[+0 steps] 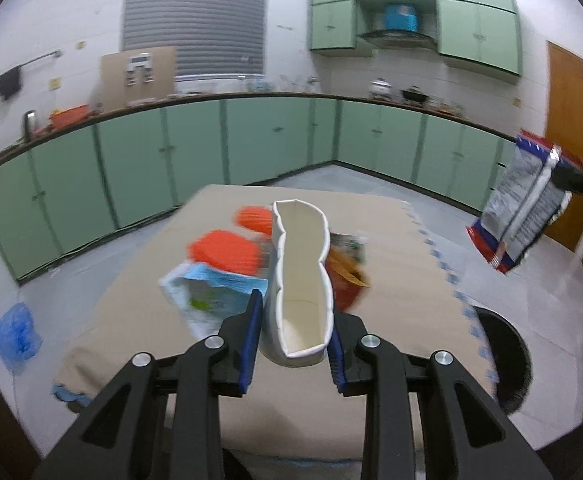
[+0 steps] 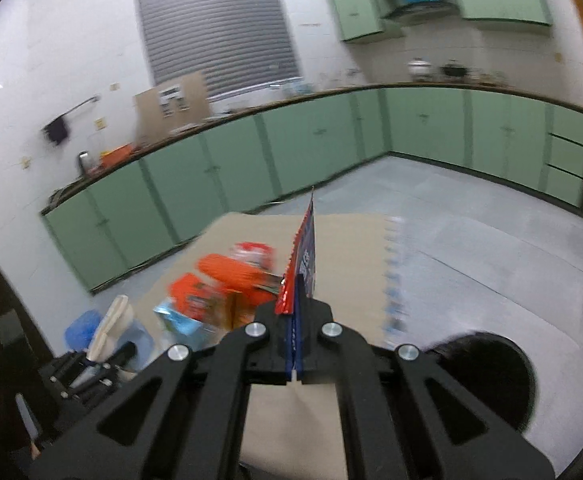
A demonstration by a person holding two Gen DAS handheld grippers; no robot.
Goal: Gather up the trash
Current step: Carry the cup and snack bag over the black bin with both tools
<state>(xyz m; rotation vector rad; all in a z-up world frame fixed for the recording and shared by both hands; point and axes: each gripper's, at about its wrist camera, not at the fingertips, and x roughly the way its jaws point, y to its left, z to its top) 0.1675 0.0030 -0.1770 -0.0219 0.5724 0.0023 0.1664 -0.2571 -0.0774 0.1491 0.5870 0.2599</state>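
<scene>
Above the table (image 1: 391, 240), left hand-held gripper (image 1: 293, 322) clamps a squashed cup (image 1: 299, 276); right hand-held gripper (image 2: 296, 316) pinches a wrapper (image 2: 305, 264).

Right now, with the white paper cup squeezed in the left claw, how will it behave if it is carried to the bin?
The white paper cup is probably soft: its rim is pinched into a narrow, wavy slot between the left claw pads. It looks empty inside, so likely light. Squeezing harder would likely crush it further; it seems unlikely to slip.

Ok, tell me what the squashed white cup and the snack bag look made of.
Cup: likely coated paper, matte white, with a rolled rim and soft creases where it is squeezed.
Snack bag: probably thin plastic or foil film, glossy print, crinkled, with a crimped edge.
</scene>
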